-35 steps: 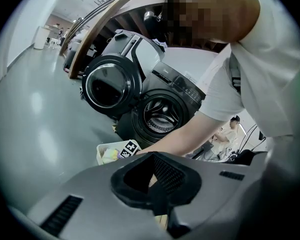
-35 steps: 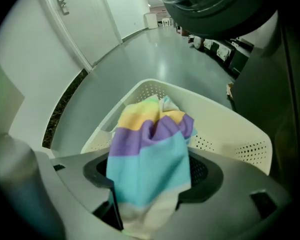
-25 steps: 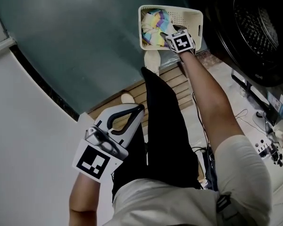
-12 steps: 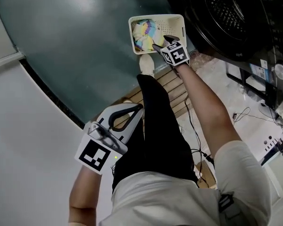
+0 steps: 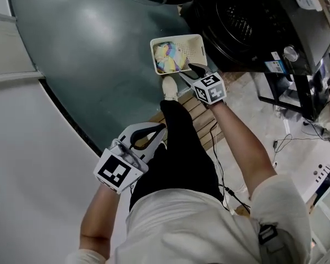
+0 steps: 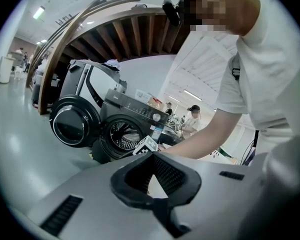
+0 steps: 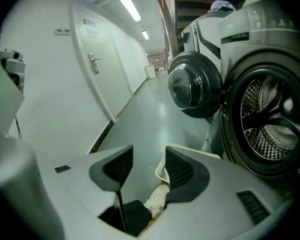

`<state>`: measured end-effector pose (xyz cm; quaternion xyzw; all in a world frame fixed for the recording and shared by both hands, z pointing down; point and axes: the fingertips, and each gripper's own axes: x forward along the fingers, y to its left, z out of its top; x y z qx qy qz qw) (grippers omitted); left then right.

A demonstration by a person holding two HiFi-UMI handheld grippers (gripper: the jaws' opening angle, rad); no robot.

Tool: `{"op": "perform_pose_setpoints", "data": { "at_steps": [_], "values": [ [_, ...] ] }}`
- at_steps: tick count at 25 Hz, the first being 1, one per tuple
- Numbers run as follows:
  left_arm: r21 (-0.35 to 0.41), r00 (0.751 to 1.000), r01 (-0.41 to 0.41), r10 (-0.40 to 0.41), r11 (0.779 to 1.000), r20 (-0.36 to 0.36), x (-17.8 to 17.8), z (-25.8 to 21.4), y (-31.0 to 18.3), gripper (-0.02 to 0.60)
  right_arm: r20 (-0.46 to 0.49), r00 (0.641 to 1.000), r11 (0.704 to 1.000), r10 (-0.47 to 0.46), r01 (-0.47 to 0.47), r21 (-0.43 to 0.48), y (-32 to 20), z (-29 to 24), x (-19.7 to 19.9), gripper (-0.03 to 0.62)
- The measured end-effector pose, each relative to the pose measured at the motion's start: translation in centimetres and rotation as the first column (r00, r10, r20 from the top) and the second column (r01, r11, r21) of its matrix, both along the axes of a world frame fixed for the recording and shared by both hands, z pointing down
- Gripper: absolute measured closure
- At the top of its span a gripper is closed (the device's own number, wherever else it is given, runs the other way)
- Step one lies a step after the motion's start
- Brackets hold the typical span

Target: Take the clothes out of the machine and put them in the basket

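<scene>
The cream basket [image 5: 196, 40] stands on the grey-green floor with colourful clothes [image 5: 168, 56] in it. My right gripper [image 5: 190, 72] hovers above the basket's near right corner; its jaws are closing with nothing between them. In the right gripper view the gripper [image 7: 148, 159] points down at the basket rim [image 7: 191, 153], with the dark washing machine's open drum [image 7: 264, 119] to the right and its door [image 7: 191, 90] swung wide. My left gripper [image 5: 163, 128] hangs by the person's left leg, its fingertips together around nothing. The left gripper view looks over that gripper [image 6: 152, 157] at the machine [image 6: 123, 135].
The person stands on a slatted wooden board [image 5: 197, 112], one pale shoe [image 5: 169, 87] just before the basket. Cables [image 5: 289, 136] trail over the floor at right. A white wall with a door [image 7: 102, 71] runs along the left. Other people stand far behind the machines [image 6: 192, 119].
Both hands have risen. The right gripper has lifted out of the basket and away from the clothes, and its jaws stand narrower. The machine now fills more of the upper right.
</scene>
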<state>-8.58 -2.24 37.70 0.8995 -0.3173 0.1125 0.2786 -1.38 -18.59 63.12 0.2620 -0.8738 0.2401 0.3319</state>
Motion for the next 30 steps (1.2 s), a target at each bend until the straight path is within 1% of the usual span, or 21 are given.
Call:
{"op": "perform_pose_setpoints", "data": {
  "at_steps": [3, 4, 6, 8, 9, 12, 16, 24, 30],
  "values": [
    [0.044, 1.0, -0.004, 0.005, 0.999, -0.008, 0.2, -2.4, 1.9, 0.584, 0.051, 0.998, 1.0, 0.02, -0.021, 0.023, 2.4, -5.3, 0.5, 0.387],
    [0.055, 1.0, -0.016, 0.016, 0.998, -0.007, 0.4, -3.1, 2.5, 0.584, 0.063, 0.998, 0.999, 0.023, -0.025, 0.031, 3.1, -6.7, 0.8, 0.403],
    [0.065, 0.999, -0.035, 0.035, 0.997, 0.003, 1.0, -4.2, 3.9, 0.584, 0.087, 0.996, 0.999, 0.027, -0.03, 0.042, 4.7, -9.2, 1.5, 0.409],
    [0.066, 0.999, -0.04, 0.038, 0.997, 0.021, 1.3, -5.0, 5.1, 0.584, 0.112, 0.993, 0.998, 0.022, -0.028, 0.049, 6.4, -11.5, 2.1, 0.429],
    [0.066, 0.999, -0.035, 0.034, 0.997, 0.023, 1.3, -5.4, 5.6, 0.584, 0.124, 0.992, 0.998, 0.018, -0.025, 0.054, 7.3, -12.8, 2.3, 0.442],
    [0.067, 1.0, -0.019, 0.018, 0.998, 0.005, 1.3, -7.0, 6.8, 0.584, 0.168, 0.986, 0.997, 0.014, -0.026, 0.067, 9.6, -16.5, 2.7, 0.51],
    [0.095, 1.0, -0.022, 0.02, 0.995, 0.021, 1.0, -8.8, 8.1, 0.584, 0.213, 0.977, 0.995, 0.009, -0.03, 0.093, 12.2, -20.9, 2.9, 0.551],
    [0.115, 1.0, 0.0, -0.003, 0.993, 0.027, 0.3, -11.6, 11.1, 0.584, 0.238, 0.971, 0.991, -0.024, -0.009, 0.136, 18.2, -27.0, 3.3, 0.568],
    [0.122, 0.999, 0.027, -0.031, 0.992, 0.034, -0.7, -13.3, 12.7, 0.584, 0.263, 0.964, 0.981, -0.039, -0.013, 0.192, 21.0, -31.6, 3.4, 0.569]
  ]
}}
